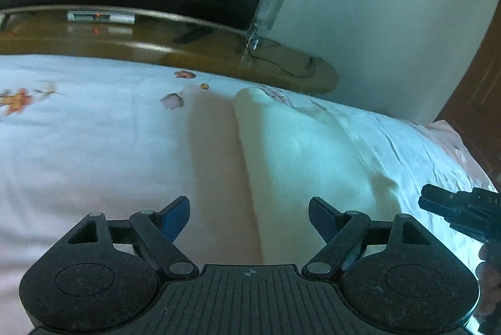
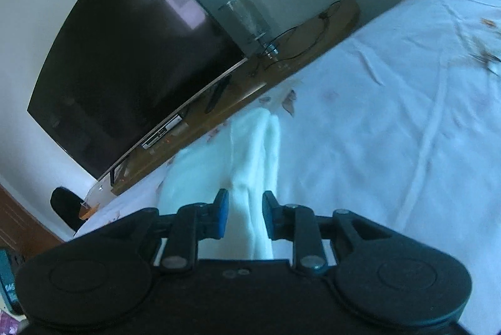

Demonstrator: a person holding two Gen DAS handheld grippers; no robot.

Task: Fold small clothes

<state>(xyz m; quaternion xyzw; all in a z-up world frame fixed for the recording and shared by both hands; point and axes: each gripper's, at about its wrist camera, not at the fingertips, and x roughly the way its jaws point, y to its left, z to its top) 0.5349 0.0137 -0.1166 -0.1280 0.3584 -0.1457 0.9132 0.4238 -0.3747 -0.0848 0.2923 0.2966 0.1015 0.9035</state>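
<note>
Bedsheet (image 1: 94,147), white with flower print, fills most of both views. Dark TV screen (image 2: 125,59) stands on a wooden shelf (image 1: 156,46) at the far side, a clear glass (image 2: 247,15) just right of it. White garment (image 1: 297,153) lies folded lengthwise on the sheet, right of centre in the left view, running from near me toward the shelf. My left gripper (image 1: 249,209) hangs above the sheet with jaws wide apart, nothing between them. My right gripper (image 2: 245,214) has jaws a little apart; a fold of the garment (image 2: 250,162) sits between them, pads not pressing it. Right gripper tip (image 1: 454,209) shows at the right edge of the left view.
</note>
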